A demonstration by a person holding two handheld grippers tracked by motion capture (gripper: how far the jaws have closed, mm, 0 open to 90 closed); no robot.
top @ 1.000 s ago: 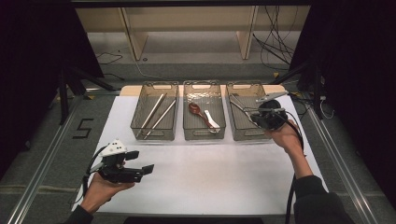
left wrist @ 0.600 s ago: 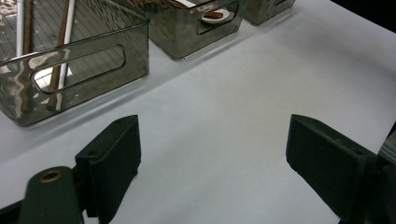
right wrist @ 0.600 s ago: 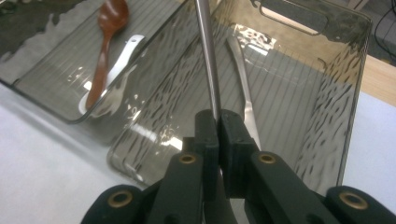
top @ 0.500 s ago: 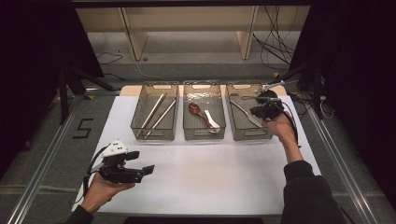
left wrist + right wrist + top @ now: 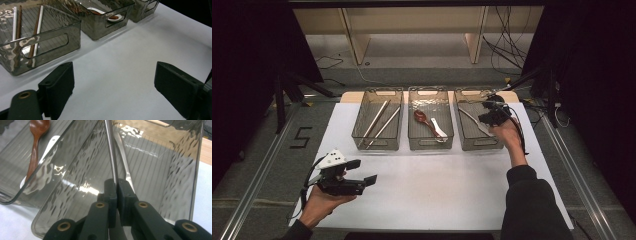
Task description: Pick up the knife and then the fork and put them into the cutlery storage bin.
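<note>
A: What did the right gripper [image 5: 117, 185] have hold of?

B: A slim, shiny metal utensil handle [image 5: 111, 150]. The jaws were closed tight on it, pinching it near one end, and the rest ran up and away over the right-hand smoky clear plastic bin [image 5: 473, 141]. A second metal piece [image 5: 123, 160] lay just behind it on the ribbed floor of that bin.

A: How would you have expected it to handle?

B: Stiff and fairly light, I judged, but polished, so slippery between flat pads. Held so near the end, the long free part could have swung or twisted in the grip. A hold closer to the middle of the handle would have steadied it. It looked tough enough that a short drop into the bin would not have hurt it.

A: And the left gripper [image 5: 364, 171]?

B: Its jaws stood wide open with nothing between them, well in front of that bin, over the bare white bench [image 5: 437, 180]. The middle bin next to it held a brown wooden spoon [image 5: 423, 120] and a white spoon [image 5: 438, 128]; the far one beyond that held long sticks [image 5: 379, 122].
</note>
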